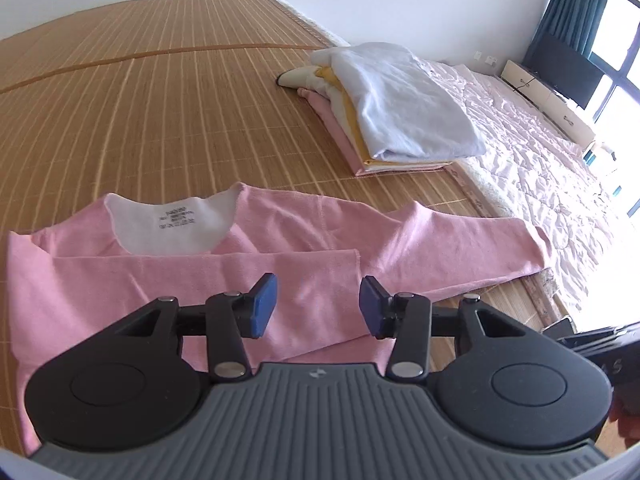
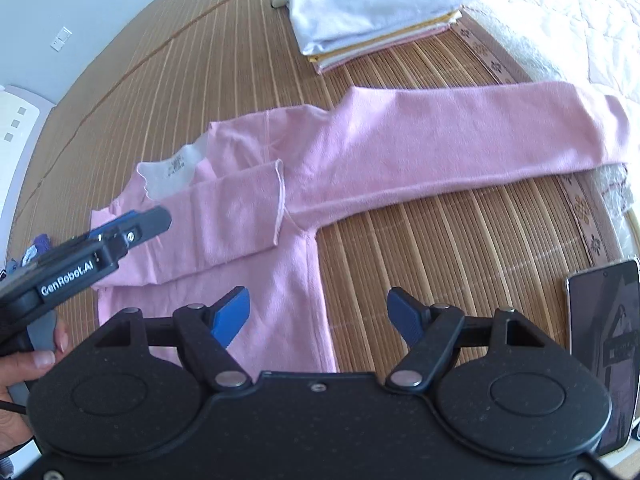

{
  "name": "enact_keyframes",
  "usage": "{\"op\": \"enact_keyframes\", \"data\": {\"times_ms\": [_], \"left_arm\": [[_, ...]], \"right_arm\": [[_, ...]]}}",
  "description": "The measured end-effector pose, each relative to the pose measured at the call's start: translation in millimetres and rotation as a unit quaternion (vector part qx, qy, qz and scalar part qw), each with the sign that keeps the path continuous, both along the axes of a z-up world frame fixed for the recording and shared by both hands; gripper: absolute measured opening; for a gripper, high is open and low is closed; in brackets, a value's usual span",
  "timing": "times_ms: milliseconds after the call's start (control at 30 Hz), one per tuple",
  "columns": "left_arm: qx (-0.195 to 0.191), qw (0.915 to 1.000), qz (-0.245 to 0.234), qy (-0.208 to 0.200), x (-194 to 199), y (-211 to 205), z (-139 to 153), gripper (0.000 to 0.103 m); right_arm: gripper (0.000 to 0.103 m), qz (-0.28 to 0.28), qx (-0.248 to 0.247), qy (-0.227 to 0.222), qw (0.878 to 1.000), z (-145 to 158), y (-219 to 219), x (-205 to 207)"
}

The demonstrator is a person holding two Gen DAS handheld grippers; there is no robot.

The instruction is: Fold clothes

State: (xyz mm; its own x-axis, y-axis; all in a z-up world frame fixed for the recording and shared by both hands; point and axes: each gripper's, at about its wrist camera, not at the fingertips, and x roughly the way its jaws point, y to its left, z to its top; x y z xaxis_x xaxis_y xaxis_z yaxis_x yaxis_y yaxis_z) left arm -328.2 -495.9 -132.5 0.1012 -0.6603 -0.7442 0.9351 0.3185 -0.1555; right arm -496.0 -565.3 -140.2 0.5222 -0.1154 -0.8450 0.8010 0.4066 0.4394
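A pink long-sleeved shirt (image 1: 168, 280) lies flat on the bamboo mat (image 1: 140, 100), neck opening with a white label facing up. One sleeve (image 2: 236, 220) is folded across the chest; the other sleeve (image 2: 460, 136) stretches out to the right, over the mat's edge. My left gripper (image 1: 318, 306) hovers open above the shirt's body, nothing between its blue pads. In the right wrist view the left gripper (image 2: 132, 224) shows at the left, held by a hand. My right gripper (image 2: 318, 312) is open above the shirt's right side seam and the mat.
A stack of folded clothes (image 1: 392, 108), white on top with yellow and pink below, sits further back on the mat. A pale quilted bedcover (image 1: 540, 140) lies to the right. A phone (image 2: 604, 344) rests at the mat's right edge. Curtains and a window stand at far right.
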Motion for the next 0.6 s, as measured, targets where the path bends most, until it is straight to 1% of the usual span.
{"op": "enact_keyframes", "data": {"times_ms": [100,200,233,267,300,333,433,600], "left_arm": [[0.037,0.9975,0.054,-0.025,42.7,15.6,-0.6,0.052],[0.076,0.9908,0.105,-0.04,84.9,30.7,-6.7,0.052],[0.083,0.9895,0.112,-0.04,95.9,34.6,-7.5,0.052],[0.088,0.9884,0.117,-0.04,104.2,37.9,-7.8,0.052],[0.093,0.9878,0.118,-0.041,110.4,40.8,-8.0,0.052],[0.098,0.9876,0.115,-0.043,115.2,44.0,-8.7,0.052],[0.111,0.9872,0.104,-0.048,125.7,52.0,-11.9,0.053],[0.113,0.9869,0.111,-0.029,137.8,58.3,-22.0,0.053]], "right_arm": [[0.077,0.013,-0.029,-0.011,0.999,2.4,-8.1,26.1],[0.076,0.033,-0.08,0.006,0.996,0.7,-16.3,57.3],[0.073,0.041,-0.095,0.01,0.995,-1.6,-20.0,66.6],[0.07,0.049,-0.105,0.011,0.993,-4.3,-24.0,75.2],[0.063,0.057,-0.115,0.012,0.992,-7.1,-28.1,83.8],[0.061,0.063,-0.119,0.009,0.991,-11.1,-32.9,91.5],[0.06,0.077,-0.113,0.012,0.991,-26.3,-44.4,110.7],[0.054,0.096,-0.106,0.034,0.989,-40.5,-48.7,128.8]]}}
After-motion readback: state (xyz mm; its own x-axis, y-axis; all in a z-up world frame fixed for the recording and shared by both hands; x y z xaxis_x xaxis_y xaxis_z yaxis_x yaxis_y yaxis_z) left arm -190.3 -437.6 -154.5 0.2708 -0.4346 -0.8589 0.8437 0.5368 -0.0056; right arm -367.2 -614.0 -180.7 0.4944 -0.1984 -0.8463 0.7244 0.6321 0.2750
